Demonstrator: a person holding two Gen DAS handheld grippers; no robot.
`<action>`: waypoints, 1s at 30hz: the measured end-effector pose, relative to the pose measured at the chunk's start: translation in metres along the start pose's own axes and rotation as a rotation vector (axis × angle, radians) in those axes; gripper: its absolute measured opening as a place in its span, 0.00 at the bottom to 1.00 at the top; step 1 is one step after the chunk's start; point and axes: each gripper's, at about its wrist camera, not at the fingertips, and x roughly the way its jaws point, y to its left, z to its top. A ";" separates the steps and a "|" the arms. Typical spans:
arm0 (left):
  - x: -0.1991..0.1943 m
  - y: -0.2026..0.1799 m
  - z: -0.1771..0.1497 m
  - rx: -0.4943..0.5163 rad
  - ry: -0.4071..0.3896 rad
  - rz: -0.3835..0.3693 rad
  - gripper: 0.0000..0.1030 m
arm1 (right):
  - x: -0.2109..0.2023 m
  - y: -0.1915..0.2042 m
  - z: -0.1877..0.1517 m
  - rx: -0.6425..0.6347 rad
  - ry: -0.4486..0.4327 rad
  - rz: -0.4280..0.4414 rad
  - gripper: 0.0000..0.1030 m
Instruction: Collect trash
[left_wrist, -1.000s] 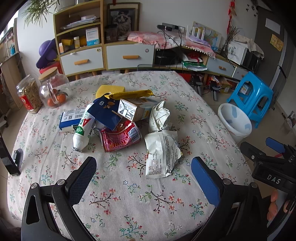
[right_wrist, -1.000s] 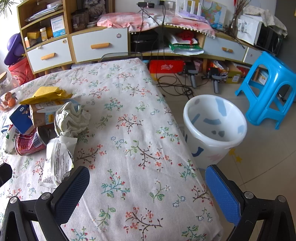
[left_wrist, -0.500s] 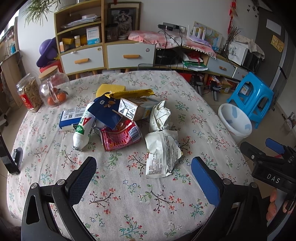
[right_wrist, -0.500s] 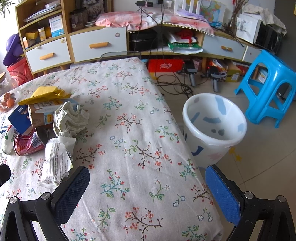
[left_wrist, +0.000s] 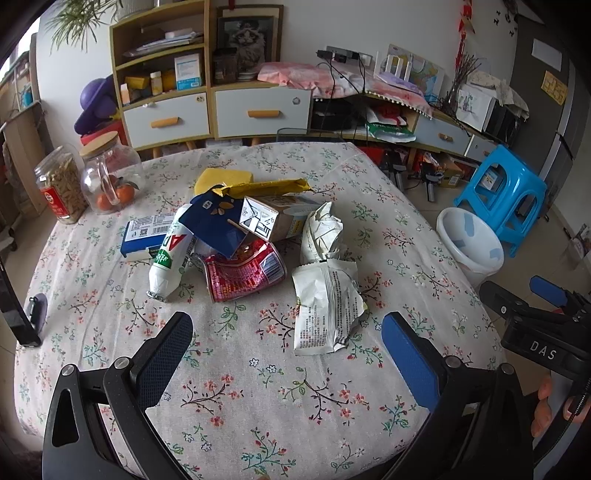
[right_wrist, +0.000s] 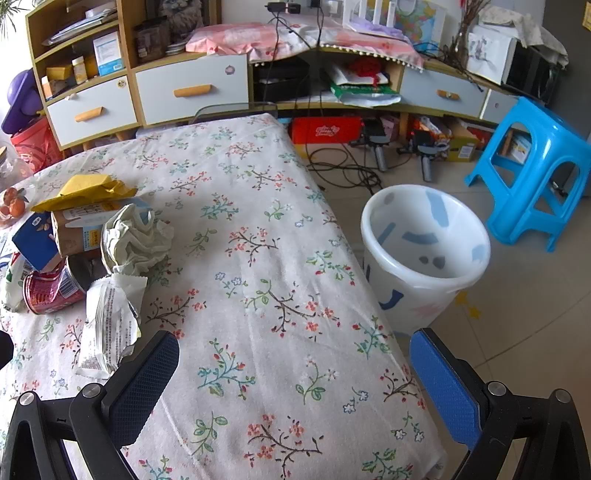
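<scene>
A pile of trash lies mid-table: a flat white wrapper (left_wrist: 327, 306), a crumpled white bag (left_wrist: 322, 232), a crushed red can (left_wrist: 243, 273), a carton (left_wrist: 275, 218), a blue pouch (left_wrist: 216, 223), a white squeezed pack (left_wrist: 168, 258), a yellow wrapper (left_wrist: 266, 188) and a blue-white box (left_wrist: 147, 236). My left gripper (left_wrist: 284, 341) is open and empty, just short of the white wrapper. My right gripper (right_wrist: 291, 369) is open and empty above the table's right edge, the wrapper (right_wrist: 107, 325) at its left finger. The white bin (right_wrist: 424, 251) stands on the floor right of the table.
Two jars (left_wrist: 92, 177) stand at the table's far left. A blue stool (right_wrist: 535, 170) is behind the bin. Cabinets (left_wrist: 258, 110) and cables line the back wall. The right gripper shows in the left wrist view (left_wrist: 543, 314). A black stand (left_wrist: 18, 314) sits at the left edge.
Almost nothing has moved; both views have shifted very slightly. Both grippers stay open and empty.
</scene>
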 end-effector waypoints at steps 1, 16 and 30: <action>0.000 0.000 0.000 0.000 0.000 0.001 1.00 | 0.000 0.000 0.000 0.001 -0.001 -0.001 1.00; -0.003 0.015 0.012 -0.010 -0.011 0.021 1.00 | 0.009 0.001 0.003 -0.001 0.036 0.009 1.00; 0.019 0.078 0.054 -0.030 0.099 0.081 1.00 | 0.024 0.027 0.036 -0.044 0.158 0.162 1.00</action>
